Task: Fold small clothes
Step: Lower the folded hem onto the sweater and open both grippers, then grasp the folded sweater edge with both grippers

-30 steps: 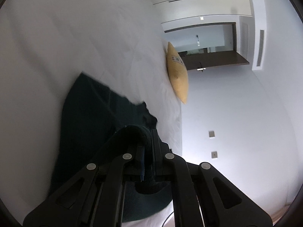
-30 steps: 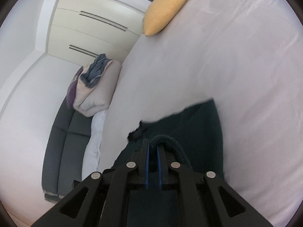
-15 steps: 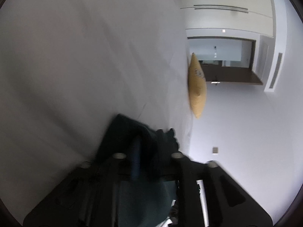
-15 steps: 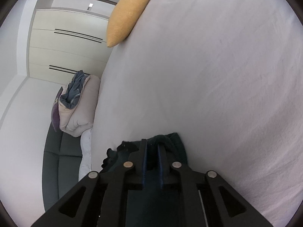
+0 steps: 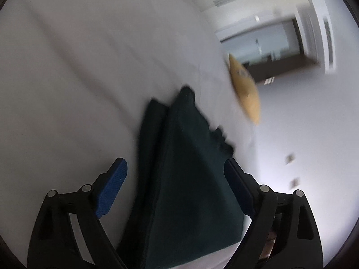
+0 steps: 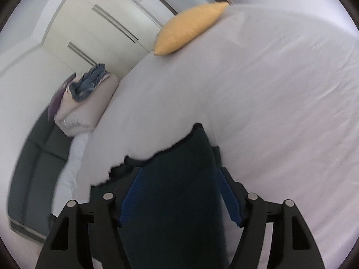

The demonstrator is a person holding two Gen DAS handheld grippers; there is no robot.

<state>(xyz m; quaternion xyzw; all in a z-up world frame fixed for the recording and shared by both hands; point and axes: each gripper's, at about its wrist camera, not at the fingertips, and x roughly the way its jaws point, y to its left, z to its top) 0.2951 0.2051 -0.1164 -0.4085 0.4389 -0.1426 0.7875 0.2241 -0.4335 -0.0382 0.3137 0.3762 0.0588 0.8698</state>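
Observation:
A dark green garment point(image 5: 186, 201) lies folded double on the white bed sheet point(image 5: 78, 78), its top layer reaching a point near the bed's far side. My left gripper point(image 5: 174, 161) hangs just over it, its jaws opening wide and its blue pads point(image 5: 112, 186) clear of the cloth on both sides. In the right wrist view the same garment point(image 6: 179, 213) runs up between the fingers of my right gripper point(image 6: 179, 170). Those jaws are opening too, and the blue pads point(image 6: 228, 197) stand beside the fold without pinching it.
A yellow cushion point(image 6: 190, 27) rests at the far edge of the bed point(image 6: 269, 89). Beyond the bed's left side a pile of bedding and blue clothes point(image 6: 85, 98) sits on a dark sofa point(image 6: 33, 168). Pale wardrobe doors point(image 6: 101, 22) stand behind.
Both grippers were shut on the garment's edge and carried it across. Now both have opened and let go, and the cloth lies folded over itself.

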